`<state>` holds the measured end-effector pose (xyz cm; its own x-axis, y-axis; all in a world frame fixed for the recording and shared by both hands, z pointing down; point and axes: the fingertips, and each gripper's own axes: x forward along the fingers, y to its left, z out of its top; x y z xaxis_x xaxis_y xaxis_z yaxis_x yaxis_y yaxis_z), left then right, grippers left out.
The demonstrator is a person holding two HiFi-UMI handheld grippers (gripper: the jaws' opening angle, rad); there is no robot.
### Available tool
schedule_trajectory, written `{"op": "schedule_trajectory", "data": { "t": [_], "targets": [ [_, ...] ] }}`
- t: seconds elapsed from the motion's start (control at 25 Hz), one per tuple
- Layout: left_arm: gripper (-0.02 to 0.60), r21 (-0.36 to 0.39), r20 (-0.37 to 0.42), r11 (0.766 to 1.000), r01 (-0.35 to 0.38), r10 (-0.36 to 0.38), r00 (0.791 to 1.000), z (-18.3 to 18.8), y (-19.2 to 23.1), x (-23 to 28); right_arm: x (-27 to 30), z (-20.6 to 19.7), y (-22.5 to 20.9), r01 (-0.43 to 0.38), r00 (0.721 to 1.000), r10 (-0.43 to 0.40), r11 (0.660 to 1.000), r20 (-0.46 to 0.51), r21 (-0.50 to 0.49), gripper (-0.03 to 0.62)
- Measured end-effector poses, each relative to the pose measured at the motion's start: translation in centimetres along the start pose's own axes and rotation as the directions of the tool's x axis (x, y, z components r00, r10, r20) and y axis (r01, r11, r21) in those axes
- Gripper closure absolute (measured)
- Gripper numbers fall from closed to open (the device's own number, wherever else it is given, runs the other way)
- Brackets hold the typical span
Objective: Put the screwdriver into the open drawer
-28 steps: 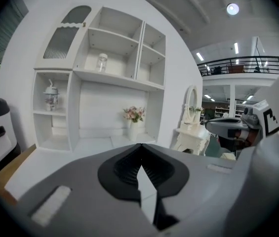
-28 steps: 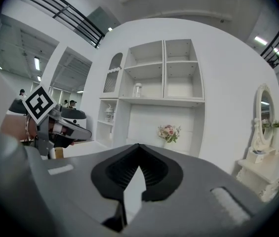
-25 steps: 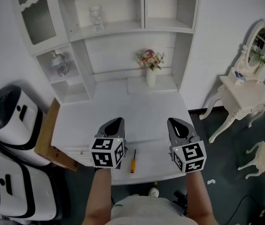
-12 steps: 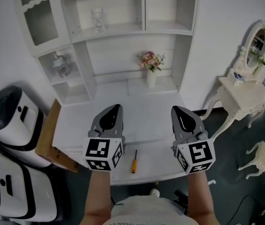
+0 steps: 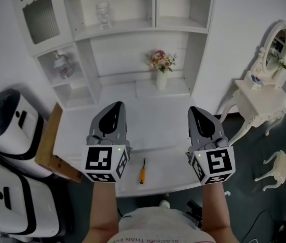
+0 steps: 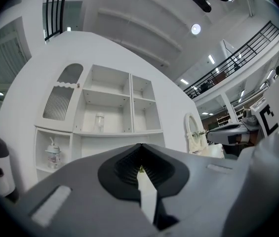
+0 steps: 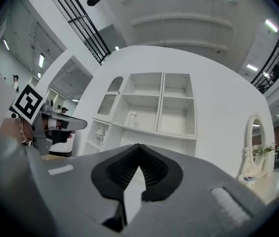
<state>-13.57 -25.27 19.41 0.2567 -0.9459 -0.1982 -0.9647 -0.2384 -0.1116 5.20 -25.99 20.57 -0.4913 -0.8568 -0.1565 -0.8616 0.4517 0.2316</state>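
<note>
Head view, both grippers held up over the desk, side by side, well apart.

L gripper [image 5: 115,106]: grey two-jaw tool w/ black-and-white marker cube, held in the person's left hand. Jaws together, tips meeting, nothing between them; the left gripper view [image 6: 140,146] confirms this. It points toward the shelving, approx. level.

R gripper [image 5: 193,110]: same build, at 3 o'clock from the L one. In the right gripper view [image 7: 138,146] the jaws meet at the tips, nothing held.

Small screwdriver w/ orange handle and dark shaft [image 5: 143,170]: lies flat on the white desk top [image 5: 155,128], near the front edge, at 6 o'clock on the desk. Handle toward the person, shaft pointing to 12 o'clock. It sits between the two marker cubes in the picture, at approx. 4 o'clock from the L cube. Neither gripper touches it.

White vase w/ pink flowers [image 5: 161,79]: upright at 12 o'clock on the desk, against the white shelf unit [image 5: 132,32]. Clear glass [image 5: 102,14] on an upper shelf, 11 o'clock.

Brown wooden panel [image 5: 46,147] at the desk's 9 o'clock side; cannot tell whether it is part of a drawer.

White dressing table w/ oval mirror [image 5: 261,97] at 3 o'clock, apart from the desk.
</note>
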Motion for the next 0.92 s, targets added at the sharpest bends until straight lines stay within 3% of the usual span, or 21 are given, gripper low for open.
{"op": "schedule_trajectory", "data": {
  "t": [0.44,0.92],
  "targets": [
    [0.565,0.029,0.035,0.999,-0.025,0.024,0.999,0.6,1.3,0.0,-0.4,-0.7,-1.9,0.041,0.999,-0.041,0.999,-0.011,-0.003,0.594],
    [0.565,0.002,0.036,0.999,-0.046,0.045,0.998,-0.2,2.5,-0.3,-1.7,-0.7,-4.8,0.107,0.994,-0.107,0.994,-0.002,-0.009,0.594]
  ]
}}
